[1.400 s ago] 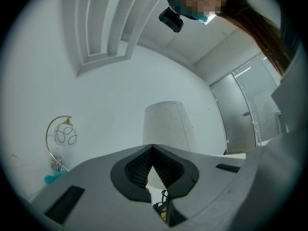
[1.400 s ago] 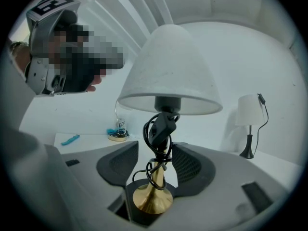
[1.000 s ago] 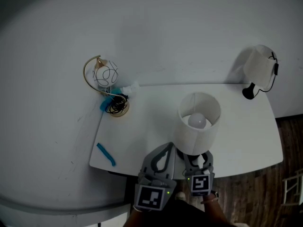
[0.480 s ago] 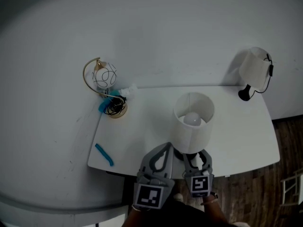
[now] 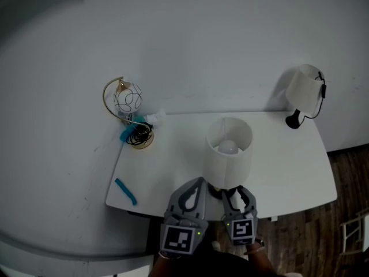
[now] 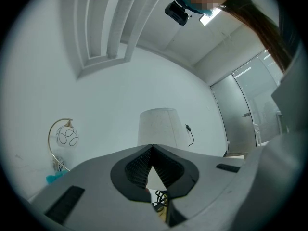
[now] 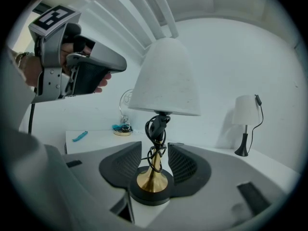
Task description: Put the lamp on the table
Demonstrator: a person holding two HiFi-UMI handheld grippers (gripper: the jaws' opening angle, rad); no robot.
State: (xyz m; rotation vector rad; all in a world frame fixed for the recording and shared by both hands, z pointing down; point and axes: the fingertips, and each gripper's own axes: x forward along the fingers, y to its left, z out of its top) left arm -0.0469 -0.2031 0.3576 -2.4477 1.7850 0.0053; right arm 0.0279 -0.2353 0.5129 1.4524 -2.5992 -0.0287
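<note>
Lamp (image 7: 165,81) shade (image 5: 229,154) hides its stem (image 7: 155,162) from above; right gripper (image 7: 155,150) has just been closing loosely round that stem, not touching, while left gripper (image 6: 153,149) beside the lamp is pinched shut.

The head view looks steeply down on the whole white worktop (image 5: 173,154), with the left claw (image 5: 198,182) and right claw (image 5: 237,190) at its lower edge; the left gripper view faces the wall from low down; the right gripper view sits close before the shaded lamp (image 7: 163,85); all three share that lamp and the hoop lamp (image 5: 128,103).
</note>
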